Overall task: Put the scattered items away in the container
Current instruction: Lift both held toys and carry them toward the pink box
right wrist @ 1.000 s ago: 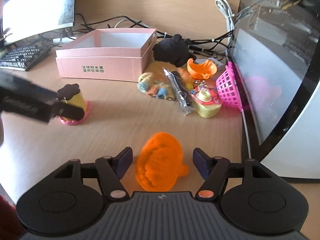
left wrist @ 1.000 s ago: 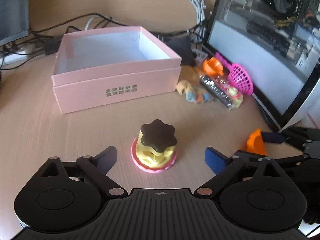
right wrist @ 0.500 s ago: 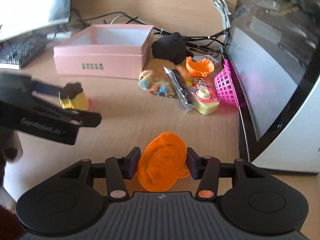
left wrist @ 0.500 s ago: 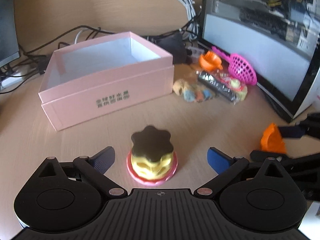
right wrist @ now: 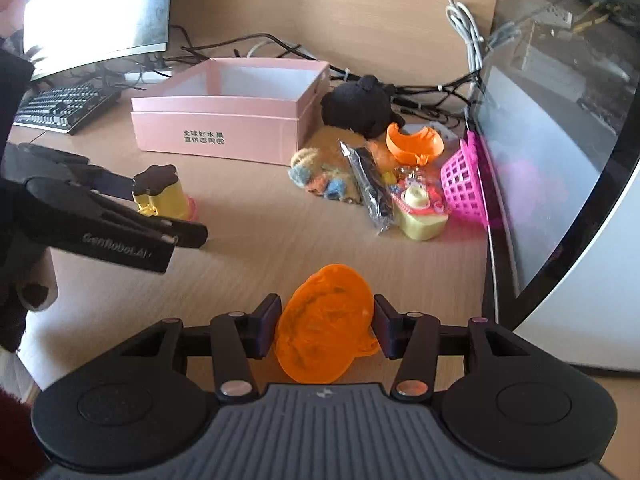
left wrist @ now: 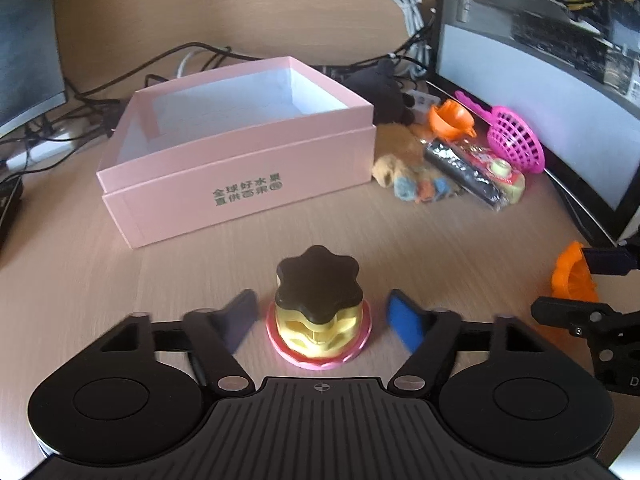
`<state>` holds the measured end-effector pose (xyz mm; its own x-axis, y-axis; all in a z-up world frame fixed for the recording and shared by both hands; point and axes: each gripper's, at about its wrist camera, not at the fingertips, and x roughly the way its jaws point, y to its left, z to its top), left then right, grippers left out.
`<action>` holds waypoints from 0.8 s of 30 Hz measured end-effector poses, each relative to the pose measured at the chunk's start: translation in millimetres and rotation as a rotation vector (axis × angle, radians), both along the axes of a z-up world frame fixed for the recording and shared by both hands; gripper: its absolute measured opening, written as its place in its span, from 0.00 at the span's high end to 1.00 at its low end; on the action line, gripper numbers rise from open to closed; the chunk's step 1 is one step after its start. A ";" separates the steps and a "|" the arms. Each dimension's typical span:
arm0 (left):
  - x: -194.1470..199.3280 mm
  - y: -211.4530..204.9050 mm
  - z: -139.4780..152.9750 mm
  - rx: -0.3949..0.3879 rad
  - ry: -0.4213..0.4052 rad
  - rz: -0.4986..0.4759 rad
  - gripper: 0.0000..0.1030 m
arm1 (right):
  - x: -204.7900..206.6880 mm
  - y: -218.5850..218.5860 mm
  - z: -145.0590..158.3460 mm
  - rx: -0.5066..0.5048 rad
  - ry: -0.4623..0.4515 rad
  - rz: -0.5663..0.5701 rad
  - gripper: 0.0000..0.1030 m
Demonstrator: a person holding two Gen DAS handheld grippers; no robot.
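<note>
Orange plastic mould [right wrist: 325,324], light and rigid, sits clamped in the right gripper [right wrist: 326,330] jaws; left gripper [left wrist: 320,316] jaws gape around the pudding toy [left wrist: 318,306] on the surface, pink box [left wrist: 240,184] beyond.

**Desk, seen from the left gripper**

Left gripper [left wrist: 320,318]: fingers spread either side of a yellow toy with a dark scalloped cap [left wrist: 318,304] on a pink base, not touching. Behind: open pink box [left wrist: 240,184]. Right of box: plush toy [left wrist: 404,172], orange cup [left wrist: 452,120], pink scoop [left wrist: 516,144]. Far right: orange piece [left wrist: 572,276] in the right gripper [left wrist: 600,296].
</note>
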<state>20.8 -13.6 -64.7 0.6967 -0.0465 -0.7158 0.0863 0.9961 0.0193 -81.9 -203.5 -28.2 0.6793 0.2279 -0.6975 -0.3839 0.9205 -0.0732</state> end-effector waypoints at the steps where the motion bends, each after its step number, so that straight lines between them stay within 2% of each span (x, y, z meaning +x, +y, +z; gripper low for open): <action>1: -0.4 0.4 1.4 -0.001 0.005 0.004 0.41 | 1.0 -1.8 0.7 0.003 -0.001 0.002 0.53; 5: -6.6 7.5 5.9 -0.028 0.043 0.029 0.41 | 4.8 -7.0 4.6 0.036 0.003 0.020 0.53; 10: -13.0 10.6 9.3 -0.037 0.052 0.050 0.41 | 10.9 -3.8 2.2 0.058 0.004 0.035 0.53; 16: -25.2 12.1 23.6 -0.037 0.013 0.065 0.41 | 11.4 7.8 4.4 0.050 -0.007 0.089 0.53; 24: -37.1 14.5 23.5 -0.051 0.062 0.070 0.41 | 11.6 27.3 2.4 0.035 0.014 0.163 0.53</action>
